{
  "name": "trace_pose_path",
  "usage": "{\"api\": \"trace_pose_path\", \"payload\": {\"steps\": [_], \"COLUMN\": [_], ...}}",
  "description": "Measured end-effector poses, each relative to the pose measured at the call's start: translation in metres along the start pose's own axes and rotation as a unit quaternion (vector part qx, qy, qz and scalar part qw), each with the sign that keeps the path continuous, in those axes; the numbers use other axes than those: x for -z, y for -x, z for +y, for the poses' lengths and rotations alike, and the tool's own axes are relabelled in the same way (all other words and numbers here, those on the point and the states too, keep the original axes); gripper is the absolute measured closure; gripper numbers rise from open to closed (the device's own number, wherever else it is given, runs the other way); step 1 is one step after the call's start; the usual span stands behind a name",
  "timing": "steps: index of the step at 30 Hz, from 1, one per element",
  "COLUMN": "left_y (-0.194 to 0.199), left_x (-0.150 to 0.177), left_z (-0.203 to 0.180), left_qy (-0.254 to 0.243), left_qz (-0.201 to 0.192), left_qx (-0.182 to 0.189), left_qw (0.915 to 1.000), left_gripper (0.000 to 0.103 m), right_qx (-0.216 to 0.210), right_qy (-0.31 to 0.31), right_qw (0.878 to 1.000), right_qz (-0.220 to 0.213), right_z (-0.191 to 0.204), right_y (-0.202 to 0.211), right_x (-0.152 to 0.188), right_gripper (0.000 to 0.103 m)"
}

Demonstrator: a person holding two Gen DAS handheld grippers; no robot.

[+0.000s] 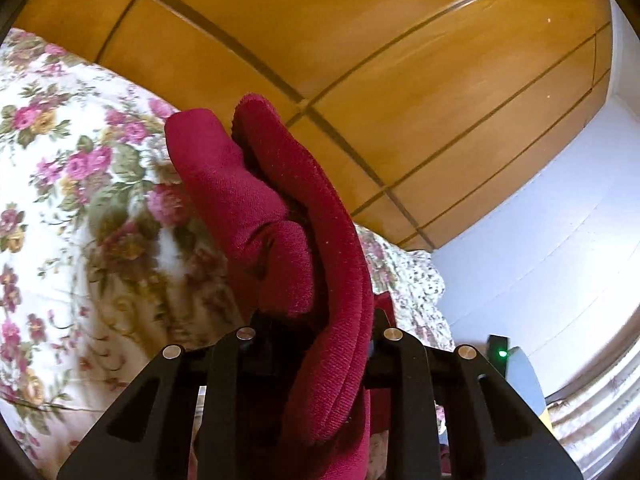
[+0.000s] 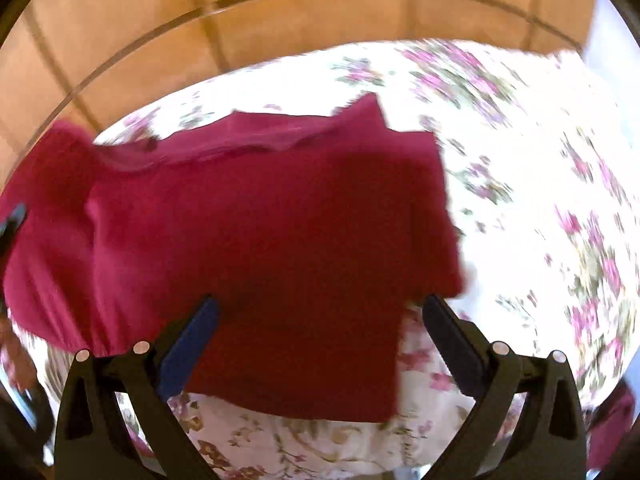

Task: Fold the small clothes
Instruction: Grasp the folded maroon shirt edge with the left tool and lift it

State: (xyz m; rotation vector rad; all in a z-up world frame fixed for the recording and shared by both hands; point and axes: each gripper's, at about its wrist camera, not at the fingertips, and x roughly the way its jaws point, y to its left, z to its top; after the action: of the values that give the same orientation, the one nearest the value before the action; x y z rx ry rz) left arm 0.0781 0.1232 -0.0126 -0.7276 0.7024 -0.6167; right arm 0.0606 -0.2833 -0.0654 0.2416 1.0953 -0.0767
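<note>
A wooden wardrobe [image 1: 360, 40] filled the background of both views, with a pale wall [image 1: 560, 220] seen to its right in the left wrist view. Below it a bed was covered by a floral sheet [image 2: 520, 160], which was blurred in the right wrist view.

A red garment [image 2: 260, 220] was spread over the sheet, with its near part folded into a darker, roughly square panel. Its left side was raised off the sheet toward the left edge of the right wrist view. In the left wrist view a bunched fold of the same cloth [image 1: 288, 220] was seen standing up in front of the wardrobe.

That fold was pinched by the left gripper [image 1: 316, 344], whose jaws were pressed narrowly onto the thick cloth running between them.

The right gripper [image 2: 316, 312] was held above the near edge of the folded panel with its jaws spread wide. Nothing was gripped by it; whether its tips touched the cloth could not be told.
</note>
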Motion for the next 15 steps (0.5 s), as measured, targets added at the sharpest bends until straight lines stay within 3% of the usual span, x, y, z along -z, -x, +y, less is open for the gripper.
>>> {"api": "trace_pose_path", "payload": {"steps": [4, 9, 15], "left_y": [-0.009, -0.024, -0.037], "left_x": [-0.004, -0.008, -0.009], "left_z": [-0.019, -0.052, -0.081], "left_qy": [-0.011, -0.045, -0.077], "left_qz": [0.000, 0.003, 0.012], "left_qx": [0.013, 0.033, 0.051], "left_qw": [0.9999, 0.9984, 0.9957], "left_gripper": [0.079, 0.079, 0.079], "right_qx": [0.083, 0.051, 0.067], "right_qy": [-0.040, -0.089, -0.060], "right_qw": [0.995, 0.993, 0.995], "right_qz": [0.028, 0.055, 0.049], "right_z": [-0.031, -0.044, -0.030], "right_y": [-0.019, -0.034, -0.028], "right_x": [-0.004, -0.001, 0.001], "right_gripper": [0.002, 0.002, 0.002]}}
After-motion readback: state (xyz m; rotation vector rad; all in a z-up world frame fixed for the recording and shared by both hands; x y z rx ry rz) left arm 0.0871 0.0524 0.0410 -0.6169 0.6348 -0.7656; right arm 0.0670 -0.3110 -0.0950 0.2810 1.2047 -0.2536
